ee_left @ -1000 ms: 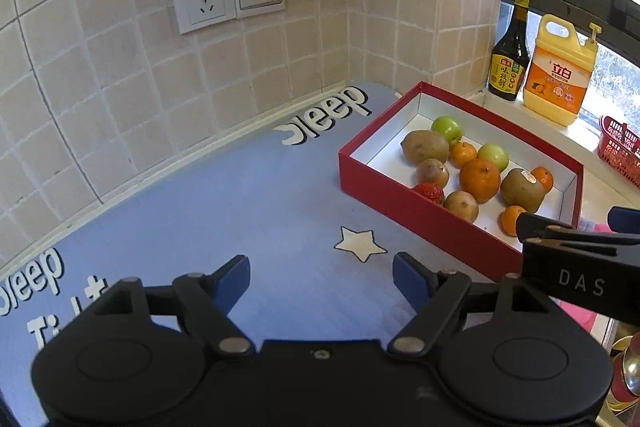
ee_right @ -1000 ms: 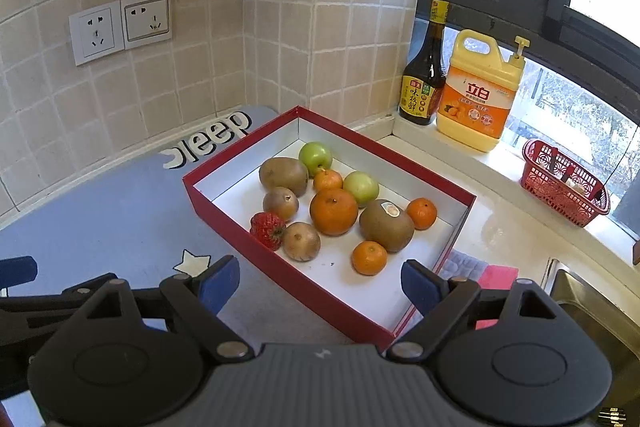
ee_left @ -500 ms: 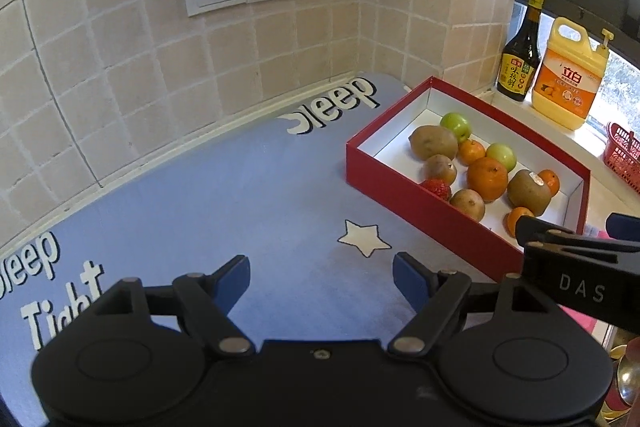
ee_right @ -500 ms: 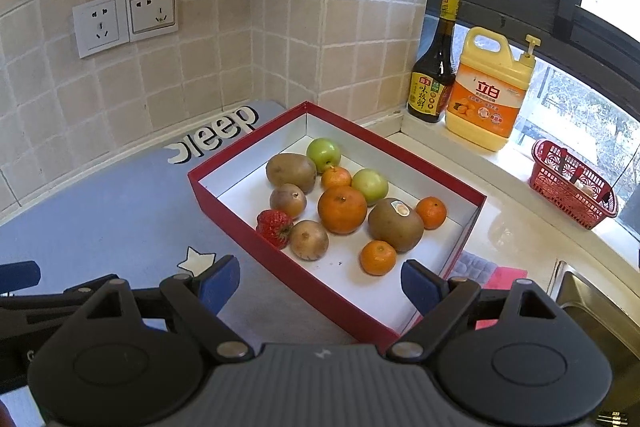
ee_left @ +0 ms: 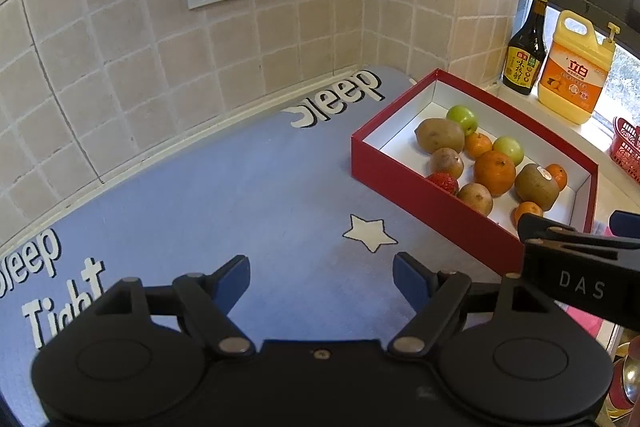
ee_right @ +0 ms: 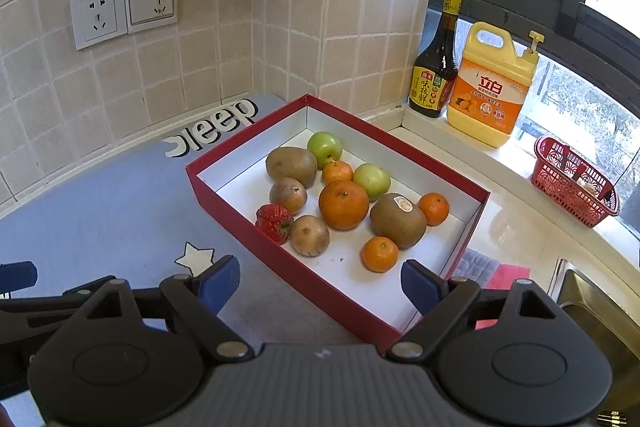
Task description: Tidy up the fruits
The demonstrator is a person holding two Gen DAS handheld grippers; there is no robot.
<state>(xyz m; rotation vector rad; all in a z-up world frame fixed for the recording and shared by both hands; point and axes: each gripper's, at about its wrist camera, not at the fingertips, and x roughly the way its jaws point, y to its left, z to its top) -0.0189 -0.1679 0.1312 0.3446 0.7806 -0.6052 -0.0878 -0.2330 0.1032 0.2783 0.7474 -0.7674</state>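
The left gripper [ee_left: 321,277] is hovering with its jaws standing wide apart and nothing between them, pointing down at the blue mat [ee_left: 224,211] that is covering the counter. A white star [ee_left: 370,231] printed on the mat is lying just ahead of the jaws, slightly toward the right fingertip. Well ahead and to the right of those jaws, the red box [ee_left: 424,203] is sitting on the mat with the fruits inside it.

The right gripper [ee_right: 320,281] is also hovering with its jaws spread wide and empty, above the near end of the red box [ee_right: 320,291]. The bare white floor of the box is showing between the two blue fingertips [ee_right: 418,285]. Just ahead of the jaws, a small mandarin [ee_right: 380,253] is lying nearest the right fingertip, with a kiwi bearing a sticker [ee_right: 398,220] touching it just beyond. A large orange [ee_right: 343,204] is sitting in the middle of the group, and a strawberry [ee_right: 274,217] is resting against the box wall on the left-fingertip side, beside a small brown fruit [ee_right: 309,235]. Farther ahead, two green apples [ee_right: 324,143] and a larger kiwi [ee_right: 291,166] are lying toward the far end.

Beyond the box, to the right of the jaws, a dark sauce bottle [ee_right: 435,75] and a yellow detergent jug [ee_right: 490,89] are standing on the window sill, touching or nearly so, with a red basket [ee_right: 574,183] farther right.
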